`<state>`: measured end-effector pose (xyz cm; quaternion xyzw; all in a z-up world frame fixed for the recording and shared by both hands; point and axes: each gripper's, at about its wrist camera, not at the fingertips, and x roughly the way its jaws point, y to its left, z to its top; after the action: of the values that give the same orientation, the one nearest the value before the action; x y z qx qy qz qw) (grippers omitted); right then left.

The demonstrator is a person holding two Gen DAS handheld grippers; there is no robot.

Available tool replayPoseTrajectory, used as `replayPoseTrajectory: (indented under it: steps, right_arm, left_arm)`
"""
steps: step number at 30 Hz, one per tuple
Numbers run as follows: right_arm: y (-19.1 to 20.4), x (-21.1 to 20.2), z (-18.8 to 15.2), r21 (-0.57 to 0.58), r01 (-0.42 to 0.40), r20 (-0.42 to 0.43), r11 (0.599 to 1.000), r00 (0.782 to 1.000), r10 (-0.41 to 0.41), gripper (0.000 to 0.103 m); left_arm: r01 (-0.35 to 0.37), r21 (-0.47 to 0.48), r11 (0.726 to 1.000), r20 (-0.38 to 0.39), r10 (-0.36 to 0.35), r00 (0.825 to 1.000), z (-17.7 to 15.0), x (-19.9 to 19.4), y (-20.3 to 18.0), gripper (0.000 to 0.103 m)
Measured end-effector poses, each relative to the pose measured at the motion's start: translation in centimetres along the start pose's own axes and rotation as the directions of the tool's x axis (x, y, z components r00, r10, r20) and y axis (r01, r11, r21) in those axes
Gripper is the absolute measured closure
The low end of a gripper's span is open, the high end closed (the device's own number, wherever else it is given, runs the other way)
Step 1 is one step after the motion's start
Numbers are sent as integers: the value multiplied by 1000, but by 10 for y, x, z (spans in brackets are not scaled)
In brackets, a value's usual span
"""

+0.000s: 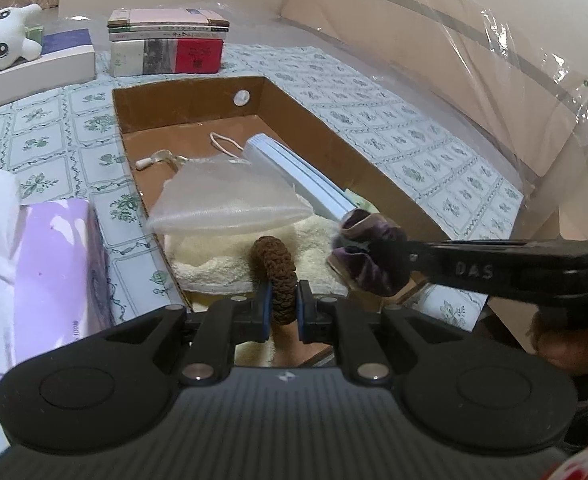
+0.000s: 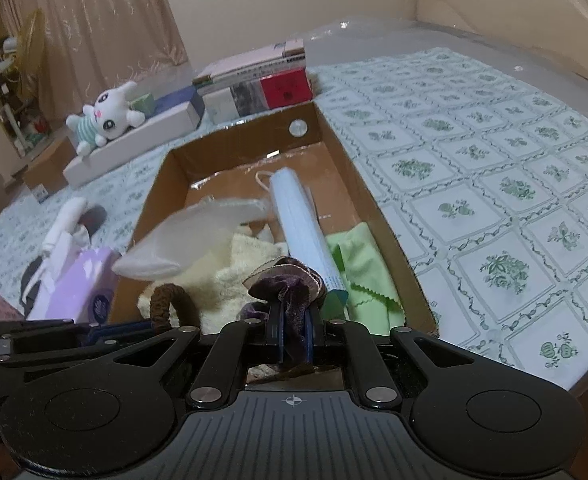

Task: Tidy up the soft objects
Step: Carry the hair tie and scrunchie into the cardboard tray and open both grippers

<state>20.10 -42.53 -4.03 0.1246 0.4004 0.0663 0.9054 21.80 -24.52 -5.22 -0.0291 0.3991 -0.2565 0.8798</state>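
Note:
A cardboard box (image 1: 145, 100) (image 2: 374, 188) lies open on the flowered tablecloth. In it are a cream towel (image 1: 221, 256) (image 2: 229, 276), a sheer pouch (image 1: 229, 196) (image 2: 197, 236), a stack of face masks (image 1: 302, 176) (image 2: 302, 220) and a green cloth (image 2: 366, 272). My left gripper (image 1: 283, 308) is shut on a brown knitted scrunchie (image 1: 275, 268) (image 2: 165, 300) over the box's near end. My right gripper (image 2: 294, 332) is shut on a purple velvet scrunchie (image 2: 289, 284) (image 1: 374, 256) beside it, above the box's near right corner.
A purple tissue box (image 1: 53, 264) (image 2: 77, 292) stands left of the cardboard box. A stack of books (image 1: 165, 40) (image 2: 253, 84) and a white plush toy (image 1: 1, 40) (image 2: 105, 120) on a white box are at the back. Clear plastic sheeting (image 1: 474, 60) hangs on the right.

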Motion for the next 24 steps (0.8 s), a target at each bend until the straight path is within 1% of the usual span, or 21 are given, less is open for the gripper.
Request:
replayPoseTrajectory:
  steps: [4,8,11,12,13,14,15,16,17,18,24]
  right_arm:
    - [-3,5,-4,-1,5,-11,1000,1000,-5,93]
    - [-3,5,-6,-10,6,1,1000,1000,-6,93]
    - [-4,3,-7,-10,7,12,1000,1000,-7,93]
    - [-4,2,-7,-10,7,16,1000,1000,-7,91]
    - [-4,0,-7,-10,5,22,1000,1000,-5,89]
    - [-5,-2,-8,-8,4,30,1000,1000,-4,81]
    - [-4,-5,-8,-7,7,39,1000,999,-6,69]
    - [-4,-8,-9,-5,5,52,1000,999,-5,63]
    - [-4,-12,-9,-2,1,65,1000,998,-1,54]
    - [-4,-16,-9,1,-2,79,1000,997,2,52]
    - [-5,-42,-12,35,-3,127,999,992,-2,51]
  left_arm:
    - [2,16,1000,-9,-2,1000,0,2,-2,92]
    - [-4,40,999,-14,4,1000,-2,2,-5,91]
    - [11,45,999,-9,-11,1000,-2,-1,-6,80]
    - [10,48,999,-2,-10,1000,-2,-3,-7,75]
    - [10,53,999,4,-10,1000,-2,-6,-8,73]
    - [9,59,998,8,-9,1000,-2,-8,-8,72]
    - [6,64,998,12,-7,1000,-2,-10,-9,72]
    - [2,67,998,20,-3,1000,-2,-13,-9,72]
    - [-1,67,998,26,-1,1000,-2,-16,-9,72]
    - [-1,66,998,32,-1,999,-3,-20,-9,72]
    - [-20,65,998,75,15,997,-7,-45,-10,72]
